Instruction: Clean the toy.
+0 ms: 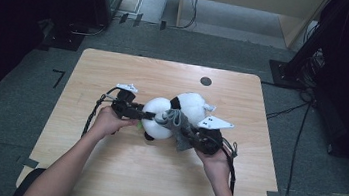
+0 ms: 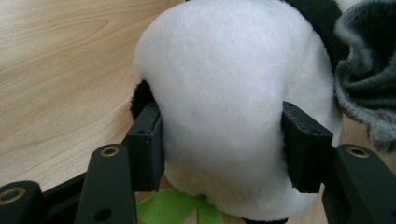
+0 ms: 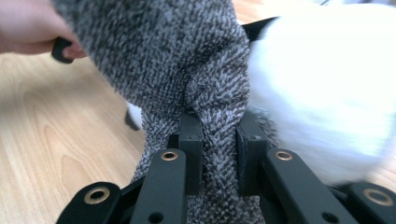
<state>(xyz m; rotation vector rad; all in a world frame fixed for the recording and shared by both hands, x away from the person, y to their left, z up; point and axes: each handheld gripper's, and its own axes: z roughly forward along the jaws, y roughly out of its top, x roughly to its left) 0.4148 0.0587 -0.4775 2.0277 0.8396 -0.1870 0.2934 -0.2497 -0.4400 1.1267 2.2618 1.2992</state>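
Note:
A black-and-white plush panda (image 1: 173,113) lies at the middle of the wooden table (image 1: 103,170). My left gripper (image 1: 146,115) is shut on one rounded white end of the plush panda (image 2: 219,102), its pads (image 2: 147,144) pressing in from both sides. A green bit (image 2: 173,210) shows under the plush. A grey knitted cloth (image 1: 175,121) drapes over the panda's middle. My right gripper (image 1: 184,132) is shut on a bunched fold of the grey cloth (image 3: 219,140), with the white plush (image 3: 322,88) just to its right.
A dark round hole (image 1: 206,80) sits near the table's far edge. Cables (image 1: 92,113) trail from both grippers across the tabletop. A hand (image 3: 28,28) shows at the upper left of the right gripper view. Dark equipment stands on the floor around the table.

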